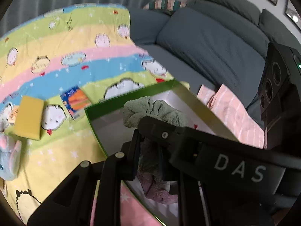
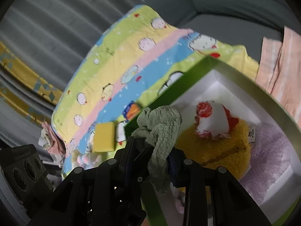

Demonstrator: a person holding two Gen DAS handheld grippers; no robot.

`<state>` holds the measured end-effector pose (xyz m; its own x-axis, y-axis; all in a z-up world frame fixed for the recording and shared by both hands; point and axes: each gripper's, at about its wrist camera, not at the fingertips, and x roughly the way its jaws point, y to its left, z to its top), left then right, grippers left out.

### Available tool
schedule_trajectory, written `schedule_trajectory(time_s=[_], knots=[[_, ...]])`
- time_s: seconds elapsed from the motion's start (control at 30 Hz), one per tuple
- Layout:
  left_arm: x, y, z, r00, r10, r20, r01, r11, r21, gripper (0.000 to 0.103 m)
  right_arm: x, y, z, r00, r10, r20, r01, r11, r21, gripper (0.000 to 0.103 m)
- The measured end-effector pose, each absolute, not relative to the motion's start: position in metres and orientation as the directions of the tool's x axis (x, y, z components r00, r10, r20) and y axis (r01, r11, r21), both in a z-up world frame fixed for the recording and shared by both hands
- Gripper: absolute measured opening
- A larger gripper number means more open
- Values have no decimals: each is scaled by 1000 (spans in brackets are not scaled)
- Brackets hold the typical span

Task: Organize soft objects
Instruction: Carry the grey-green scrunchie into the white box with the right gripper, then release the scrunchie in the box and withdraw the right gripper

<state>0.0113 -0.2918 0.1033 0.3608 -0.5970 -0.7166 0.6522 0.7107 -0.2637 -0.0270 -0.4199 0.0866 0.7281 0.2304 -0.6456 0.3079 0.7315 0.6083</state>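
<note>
Green fuzzy cloth (image 2: 160,130) pinched in right gripper (image 2: 150,150), hanging over near corner of green box (image 2: 244,79). Left gripper (image 1: 148,150) clamped on same green cloth (image 1: 150,111) above box (image 1: 190,96).

Right view only: red-white plush (image 2: 212,122), yellow plush (image 2: 212,150), lilac plush (image 2: 270,154) inside box.

Left view only: grey sofa (image 1: 207,43).

Both: yellow sponge (image 1: 29,118) on cartoon quilt (image 1: 65,43).
</note>
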Motion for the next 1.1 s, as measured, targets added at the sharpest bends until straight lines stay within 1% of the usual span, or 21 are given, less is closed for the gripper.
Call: schedule_trajectory(time_s=[0.13, 0.33, 0.43, 0.57, 0.63, 0.67, 0.7, 0.73, 0.8, 0.83, 0.87, 0.9, 1.0, 1.1], knots=[[19, -296, 94, 315, -589, -744, 638, 712, -293, 13, -23, -430, 71, 706, 259, -660, 338, 695, 635, 34], [24, -306, 85, 286, -560, -778, 629, 722, -288, 13, -18, -435, 64, 678, 213, -703, 388, 708, 590, 34], [25, -306, 83, 282, -559, -780, 624, 724, -293, 13, -15, -436, 60, 662, 202, -722, 412, 707, 575, 34], [22, -304, 86, 294, -556, -777, 622, 729, -287, 18, -17, -435, 62, 658, 170, -733, 433, 711, 554, 34], [21, -300, 87, 295, -557, -776, 616, 732, -291, 23, -19, -434, 64, 655, 157, -739, 441, 715, 543, 34], [20, -297, 89, 302, -556, -774, 613, 735, -289, 27, -19, -433, 66, 652, 147, -744, 443, 723, 531, 35], [18, -295, 91, 312, -555, -772, 612, 739, -284, 35, -20, -430, 69, 652, 131, -747, 437, 740, 512, 41], [16, -293, 94, 322, -558, -765, 615, 737, -280, 39, -21, -429, 72, 656, 120, -746, 434, 748, 502, 46], [10, -287, 103, 350, -570, -744, 630, 731, -263, 62, -25, -426, 79, 673, 95, -733, 430, 757, 493, 63], [6, -285, 107, 373, -566, -736, 634, 734, -244, 65, -29, -425, 84, 687, 81, -722, 425, 762, 490, 67], [1, -280, 113, 403, -563, -721, 638, 738, -219, 75, -32, -424, 88, 694, 63, -717, 428, 765, 482, 73], [-2, -276, 117, 429, -560, -709, 638, 743, -201, 81, -35, -423, 92, 695, 34, -718, 440, 770, 462, 78], [-11, -262, 127, 468, -569, -676, 642, 745, -182, 82, -41, -417, 102, 698, -58, -714, 469, 790, 395, 81], [-16, -247, 132, 484, -571, -663, 630, 753, -188, 83, -42, -415, 103, 699, -56, -713, 467, 790, 397, 81]])
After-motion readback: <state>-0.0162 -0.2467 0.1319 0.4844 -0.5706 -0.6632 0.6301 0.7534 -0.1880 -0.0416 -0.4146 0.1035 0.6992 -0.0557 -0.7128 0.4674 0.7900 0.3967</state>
